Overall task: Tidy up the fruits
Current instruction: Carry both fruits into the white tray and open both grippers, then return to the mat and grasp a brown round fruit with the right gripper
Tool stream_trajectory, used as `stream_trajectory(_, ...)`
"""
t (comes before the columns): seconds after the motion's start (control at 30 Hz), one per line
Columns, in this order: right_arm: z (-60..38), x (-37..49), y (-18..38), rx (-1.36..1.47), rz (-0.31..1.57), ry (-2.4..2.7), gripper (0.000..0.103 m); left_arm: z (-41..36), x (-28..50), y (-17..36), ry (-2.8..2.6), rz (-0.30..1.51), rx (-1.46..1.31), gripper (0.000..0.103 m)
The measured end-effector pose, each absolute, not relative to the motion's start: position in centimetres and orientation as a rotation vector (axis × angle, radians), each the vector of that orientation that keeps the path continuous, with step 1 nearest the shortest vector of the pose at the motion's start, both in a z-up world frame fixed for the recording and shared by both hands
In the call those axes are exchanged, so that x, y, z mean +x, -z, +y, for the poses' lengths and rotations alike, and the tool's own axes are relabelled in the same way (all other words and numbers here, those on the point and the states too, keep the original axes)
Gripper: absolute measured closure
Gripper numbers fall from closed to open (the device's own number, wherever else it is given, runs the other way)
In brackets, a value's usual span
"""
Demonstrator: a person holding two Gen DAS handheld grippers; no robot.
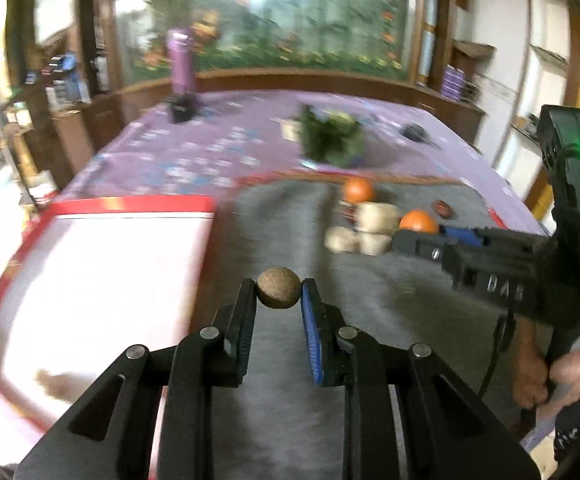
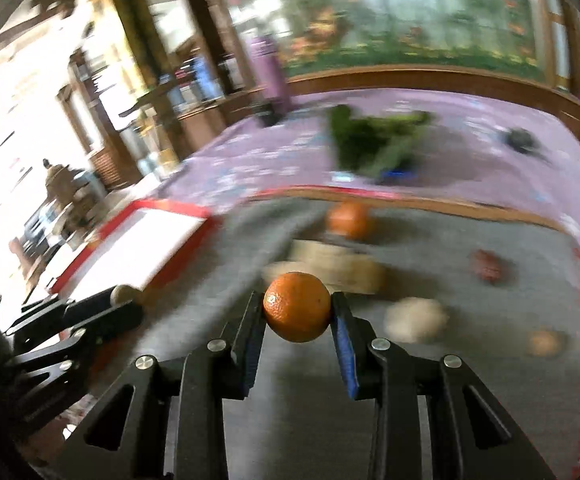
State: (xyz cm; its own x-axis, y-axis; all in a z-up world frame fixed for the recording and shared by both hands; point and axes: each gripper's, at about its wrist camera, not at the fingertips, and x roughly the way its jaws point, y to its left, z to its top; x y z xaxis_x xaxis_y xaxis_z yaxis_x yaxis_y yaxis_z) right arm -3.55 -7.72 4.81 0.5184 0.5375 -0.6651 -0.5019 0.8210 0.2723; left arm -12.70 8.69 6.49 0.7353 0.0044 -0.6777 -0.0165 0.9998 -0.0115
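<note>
Trouble, if it comes, starts with the small brown fruit (image 1: 279, 289) pinched in my left claw (image 1: 278, 294). From the left wrist view, only the very tips of the two pads press on it, one on each side, and the fruit is round and rough-skinned; I judge that a jerk or a roll of my wrist could squirt it out forward onto the grey mat (image 1: 290, 216). The red-rimmed tray (image 1: 102, 248) lies just left of that fruit, and it looks like the likely place to set it down; if I let go too high, the ball would probably bounce or roll across the white floor of the tray. Beyond the fruit, further up the mat, sit an orange (image 1: 357, 189), a second orange (image 1: 417, 221) and some pale lumps (image 1: 363, 226), with my right claw's body crossing in from the right. Everything is smeared, so aiming now is risky.

From the right wrist view, my right claw (image 2: 297, 312) is clamped on an orange (image 2: 297, 306), pads on its two flanks and the fruit clear of the mat. The hold is near the tips again, and the skin is smooth, so a slip seems possible. The tray (image 2: 138, 240) lies well to the left of this orange, and my left claw (image 2: 124, 300) sits between them; I reckon the two could knock together if both head for the tray at once, jarring either fruit loose.
</note>
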Motion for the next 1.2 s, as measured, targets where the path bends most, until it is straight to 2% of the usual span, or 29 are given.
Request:
stream_trajectory(0.37, 5.7, -6.5, -4.2, -0.033, 0.845, -0.822, 0.07, 16.9, -15.2, -6.5, -0.314, 0.69, 0.007, 0.083)
stream_trajectory(0.93, 8.7, -8.5, -3.6, -0.105, 0.841, -0.878, 0.07, 21.4, -16.6, -3.6, -0.493, 0.758, -0.006, 0.082)
stream_trajectory(0.97, 8.8, -8.6, -3.7, -0.1, 0.84, -0.892, 0.069, 21.5, -16.7, -3.6, -0.5, 0.759, -0.007, 0.081)
stream_trajectory(1.03, 9.0, -8.9, -4.0, -0.098, 0.831, -0.907, 0.067, 21.7, -16.7, -3.7, -0.517, 0.765, -0.008, 0.071)
stream_trajectory(1.1, 8.7, -9.0, -4.3, -0.085, 0.83, -0.922, 0.067, 21.8, -16.8, -3.8, -0.532, 0.759, -0.003, 0.052)
stream_trajectory(1.2, 7.1, -8.7, -4.8, -0.054, 0.811, -0.905, 0.067, 21.7, -17.1, -4.3, -0.544, 0.744, 0.008, 0.048)
